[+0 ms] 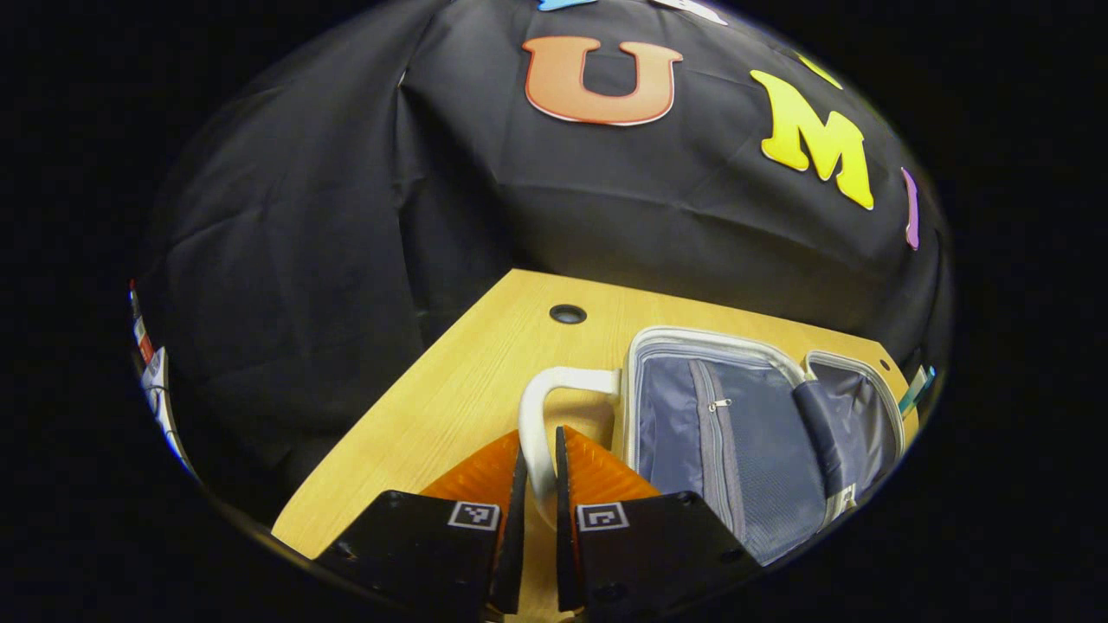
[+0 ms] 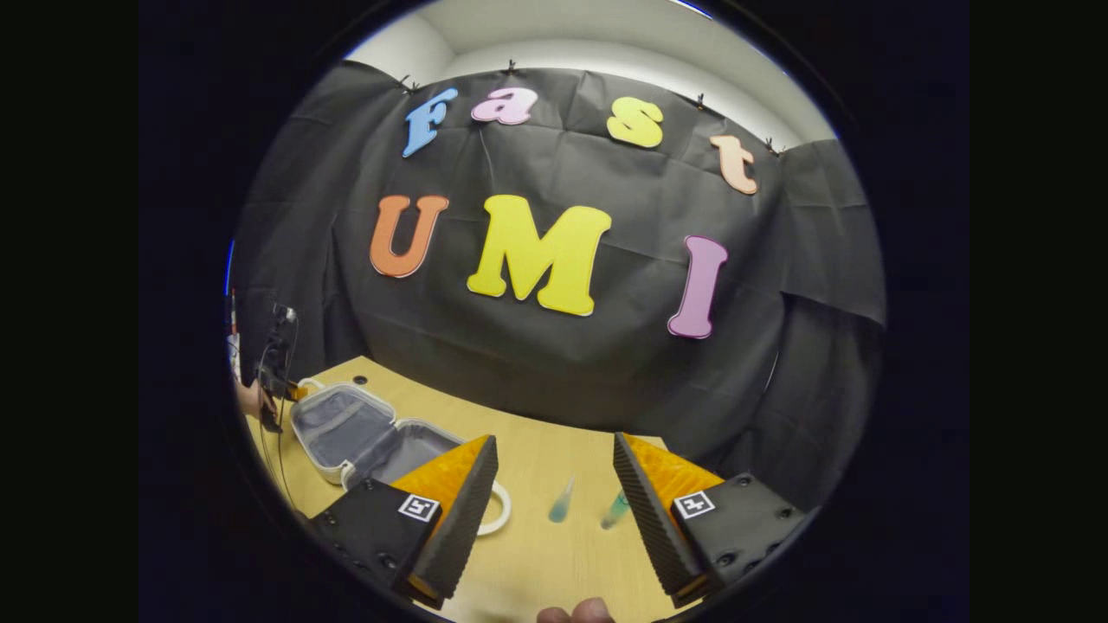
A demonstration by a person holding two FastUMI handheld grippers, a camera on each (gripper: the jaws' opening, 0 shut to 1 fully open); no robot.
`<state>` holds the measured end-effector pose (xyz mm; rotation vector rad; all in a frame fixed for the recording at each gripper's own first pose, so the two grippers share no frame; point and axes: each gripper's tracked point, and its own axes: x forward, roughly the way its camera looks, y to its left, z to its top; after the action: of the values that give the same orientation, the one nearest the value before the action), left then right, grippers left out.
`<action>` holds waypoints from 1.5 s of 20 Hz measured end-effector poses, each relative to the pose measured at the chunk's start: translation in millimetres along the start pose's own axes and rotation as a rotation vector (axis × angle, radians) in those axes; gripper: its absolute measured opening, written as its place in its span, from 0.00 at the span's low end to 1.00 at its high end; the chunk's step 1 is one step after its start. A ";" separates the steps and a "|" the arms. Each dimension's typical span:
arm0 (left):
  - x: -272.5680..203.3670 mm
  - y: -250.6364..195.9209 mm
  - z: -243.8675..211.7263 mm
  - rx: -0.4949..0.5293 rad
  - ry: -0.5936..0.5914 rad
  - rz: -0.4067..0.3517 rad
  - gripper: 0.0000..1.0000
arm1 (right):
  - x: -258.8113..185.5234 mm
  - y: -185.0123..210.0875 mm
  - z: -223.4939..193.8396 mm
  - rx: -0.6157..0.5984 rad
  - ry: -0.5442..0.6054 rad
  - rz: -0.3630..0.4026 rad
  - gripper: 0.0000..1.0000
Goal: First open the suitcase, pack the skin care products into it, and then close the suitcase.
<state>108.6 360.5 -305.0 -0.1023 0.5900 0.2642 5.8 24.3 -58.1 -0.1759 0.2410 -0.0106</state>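
White handle point(image 1: 538, 433) between left tongs point(image 1: 538, 484).

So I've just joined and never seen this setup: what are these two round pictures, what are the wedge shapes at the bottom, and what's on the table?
Each picture comes from a camera riding on a hand-held claw; a person carries one in each hand. The wedges at the bottom are that claw's own two fingers.

In the left gripper view, the left claw is shut on the white handle of the suitcase, which lies open on the wooden table, its grey lining showing.

In the right gripper view, the right claw is open and holds nothing. Between its fingers, two small bluish-green tubes lie on the table, probably the skin care products to pack. The open suitcase sits to the left, and the other claw shows at its far end.

So the case is open; packing has not begun.
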 end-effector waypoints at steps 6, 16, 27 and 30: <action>-22.4 10.8 12.4 -0.041 -0.055 0.028 0.86 | 1.6 5.3 -7.2 0.022 0.011 0.017 0.78; -159.0 -125.5 82.4 0.066 -0.266 -0.063 0.98 | 1.9 -23.0 -21.6 0.129 -0.026 0.026 0.80; -252.5 -326.0 69.4 0.087 -0.311 -0.252 0.98 | 6.2 -109.1 -58.3 0.201 -0.008 -0.036 0.77; -257.5 -377.5 58.3 0.103 -0.291 -0.333 0.98 | 7.3 -127.9 -65.5 0.196 -0.004 -0.041 0.80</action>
<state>38.0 -48.2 -104.6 -0.0598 0.2895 -0.0756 -1.4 -113.1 -100.1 0.0146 0.2312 -0.0748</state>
